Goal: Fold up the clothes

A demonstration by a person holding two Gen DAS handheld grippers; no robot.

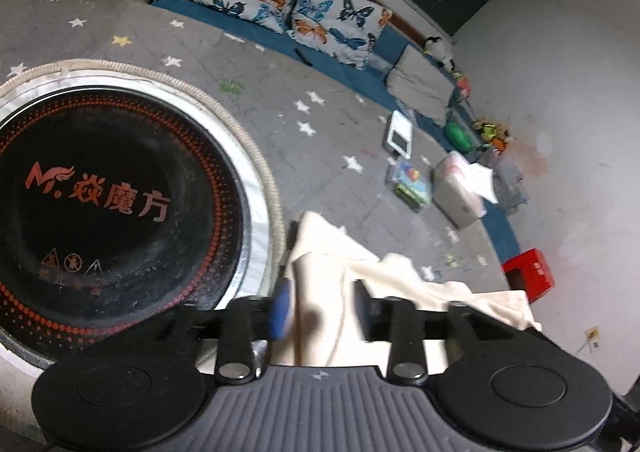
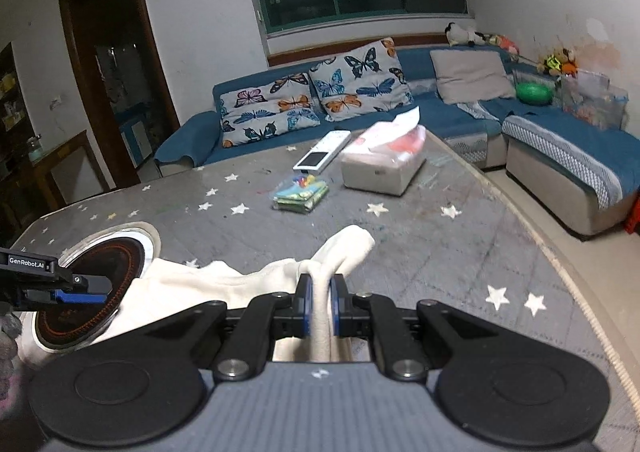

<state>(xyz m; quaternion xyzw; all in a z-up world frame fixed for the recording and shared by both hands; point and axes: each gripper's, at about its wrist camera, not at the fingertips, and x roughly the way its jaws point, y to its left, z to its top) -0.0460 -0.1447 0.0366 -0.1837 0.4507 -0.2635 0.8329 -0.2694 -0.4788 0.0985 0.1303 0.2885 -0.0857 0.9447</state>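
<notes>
Both grippers have hold of the same cream garment (image 2: 224,284). On the right gripper (image 2: 321,306) the blue-padded fingers (image 2: 305,304) are nearly closed, pinching a bunched fold of the cloth that stands up between them and flops forward onto the table. Over on the left gripper (image 1: 320,312) the jaws stand wider, and a thicker fold of the garment (image 1: 320,284) runs between them; motion blur hides whether both pads press on it. In the right wrist view the left gripper (image 2: 82,288) carries a white label reading "GenRobot.AI". Cloth sags between the two and drapes partly over a round black cooktop (image 1: 108,204) set in the star-patterned grey table (image 2: 440,252); its red print reads "MF" followed by Chinese characters, above three small warning symbols.
</notes>
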